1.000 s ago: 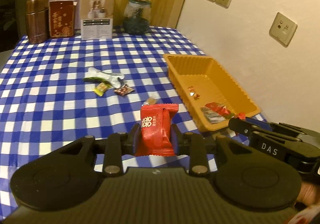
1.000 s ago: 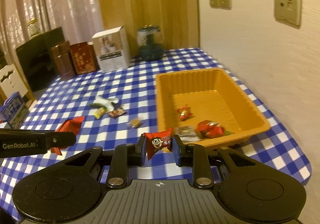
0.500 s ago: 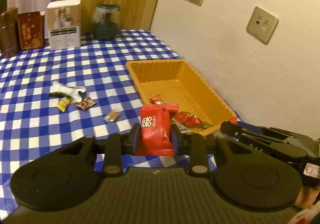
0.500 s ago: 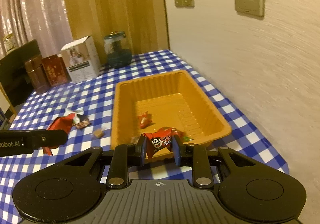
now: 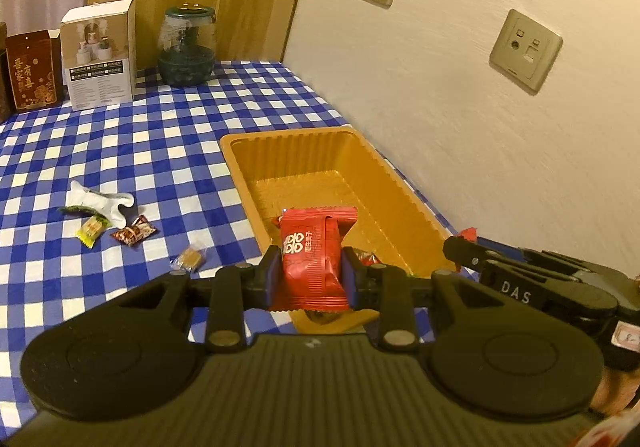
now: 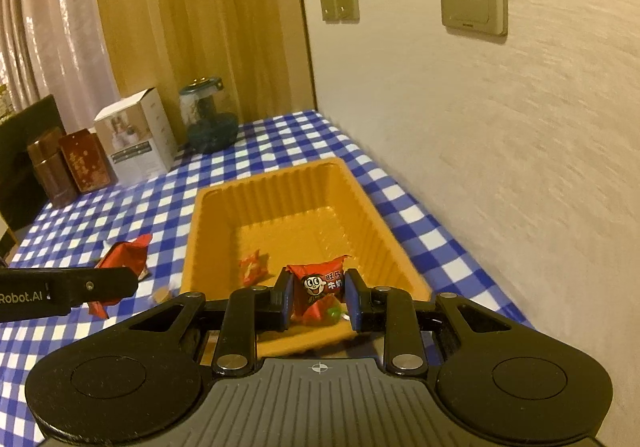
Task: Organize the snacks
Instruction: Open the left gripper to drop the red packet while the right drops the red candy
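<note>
A tall red foil snack packet with white characters (image 5: 312,259) is clamped upright between the blue pads of the left gripper (image 5: 310,279), which is held at the near left corner of the ribbed orange plastic tray (image 5: 400,183). A smaller red candy wrapper printed with a cartoon face (image 6: 318,285) is pinched in the right gripper (image 6: 318,297), which is held above the near end of the same tray. Two or three red wrapped sweets (image 6: 252,267) are already lying on the tray floor. On the blue-and-white checked tablecloth (image 5: 160,151), left of the tray, a white crumpled wrapper (image 5: 100,203), a yellow-green candy (image 5: 92,227), a brown candy (image 5: 134,233) and a small tan sweet in clear wrap (image 5: 190,259) are left to be collected.

The step in hand is judged to be the release of both packets into the tray. For a clean drop, each packet should be brought fully past the near rim and over bare floor before the jaws are opened, and lowered near the floor so that no bounce over the shallow wall is risked. The tall packet is best carried further right, since it seems to hang over the tray's left rim. The two grippers are close together and should be kept from touching.
</note>
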`<act>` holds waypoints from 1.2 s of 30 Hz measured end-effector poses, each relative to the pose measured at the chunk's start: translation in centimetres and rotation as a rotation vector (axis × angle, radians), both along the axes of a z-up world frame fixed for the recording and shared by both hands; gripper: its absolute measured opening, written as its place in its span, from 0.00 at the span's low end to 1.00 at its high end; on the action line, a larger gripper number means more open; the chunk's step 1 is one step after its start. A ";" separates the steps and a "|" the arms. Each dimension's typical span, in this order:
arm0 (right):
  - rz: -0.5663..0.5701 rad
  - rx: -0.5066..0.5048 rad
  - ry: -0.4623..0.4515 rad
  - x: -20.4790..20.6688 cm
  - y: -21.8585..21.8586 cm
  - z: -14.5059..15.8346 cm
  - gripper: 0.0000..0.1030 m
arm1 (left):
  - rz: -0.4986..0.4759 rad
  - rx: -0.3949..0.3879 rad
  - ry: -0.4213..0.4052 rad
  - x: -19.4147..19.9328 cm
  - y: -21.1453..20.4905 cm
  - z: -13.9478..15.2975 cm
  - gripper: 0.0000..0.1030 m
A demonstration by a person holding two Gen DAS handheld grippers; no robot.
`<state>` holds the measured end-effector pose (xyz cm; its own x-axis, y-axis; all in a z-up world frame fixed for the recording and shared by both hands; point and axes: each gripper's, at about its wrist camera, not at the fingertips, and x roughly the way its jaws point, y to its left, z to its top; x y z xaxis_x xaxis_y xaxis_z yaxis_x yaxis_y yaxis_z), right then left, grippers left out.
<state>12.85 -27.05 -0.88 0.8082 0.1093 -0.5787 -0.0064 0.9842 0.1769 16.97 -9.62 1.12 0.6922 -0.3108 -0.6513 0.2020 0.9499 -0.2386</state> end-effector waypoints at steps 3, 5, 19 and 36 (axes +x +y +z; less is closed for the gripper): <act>0.000 0.001 0.000 0.8 -0.3 -0.2 0.27 | -0.004 0.003 0.000 1.0 -0.5 -0.2 0.27; 0.002 0.001 0.003 1.3 -0.5 -0.4 0.27 | -0.005 0.006 0.000 1.6 -0.9 -0.3 0.27; -0.023 0.008 0.022 2.9 -1.8 -1.3 0.27 | -0.029 0.007 0.001 5.5 -3.5 -1.5 0.41; 0.010 0.060 0.021 3.0 -0.9 -1.4 0.27 | 0.065 -0.004 0.035 1.7 2.0 -2.7 0.41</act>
